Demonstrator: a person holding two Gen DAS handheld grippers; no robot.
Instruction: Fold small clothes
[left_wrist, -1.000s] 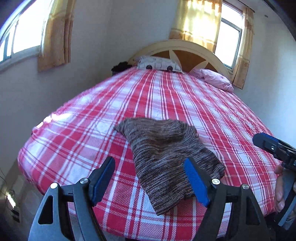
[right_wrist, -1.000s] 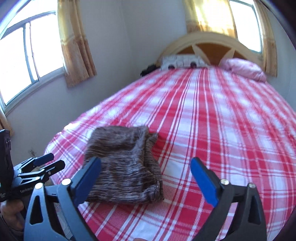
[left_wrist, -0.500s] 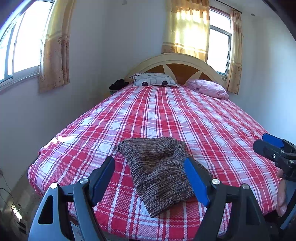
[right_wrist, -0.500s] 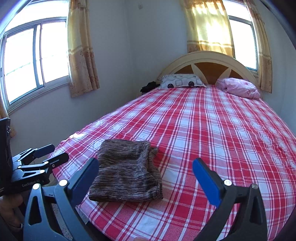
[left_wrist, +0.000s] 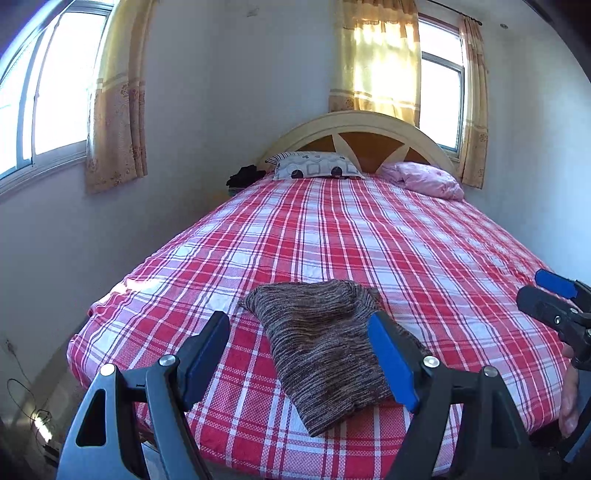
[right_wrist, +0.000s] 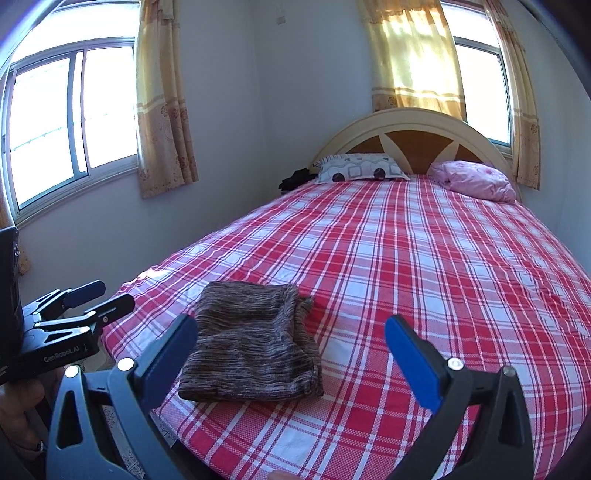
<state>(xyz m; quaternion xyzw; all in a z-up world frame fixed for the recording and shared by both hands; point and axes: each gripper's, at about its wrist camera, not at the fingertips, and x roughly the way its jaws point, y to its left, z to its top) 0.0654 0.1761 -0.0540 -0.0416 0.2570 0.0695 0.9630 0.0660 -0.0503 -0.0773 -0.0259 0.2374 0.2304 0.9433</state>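
In the left wrist view, the left gripper's (left_wrist: 299, 360) right finger is covering part of the folded brown knit garment (left_wrist: 325, 354) near the bed's (left_wrist: 443, 258) foot edge. The right gripper (left_wrist: 554, 299) is being cut off by the right picture edge, its opening not readable there. A dark item (left_wrist: 245, 175) beside the patterned pillow (left_wrist: 317, 170) is showing too small to identify.

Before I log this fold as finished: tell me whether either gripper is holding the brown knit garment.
No: the brown knit garment lies folded on the bed, both sets of jaws open and clear of it.
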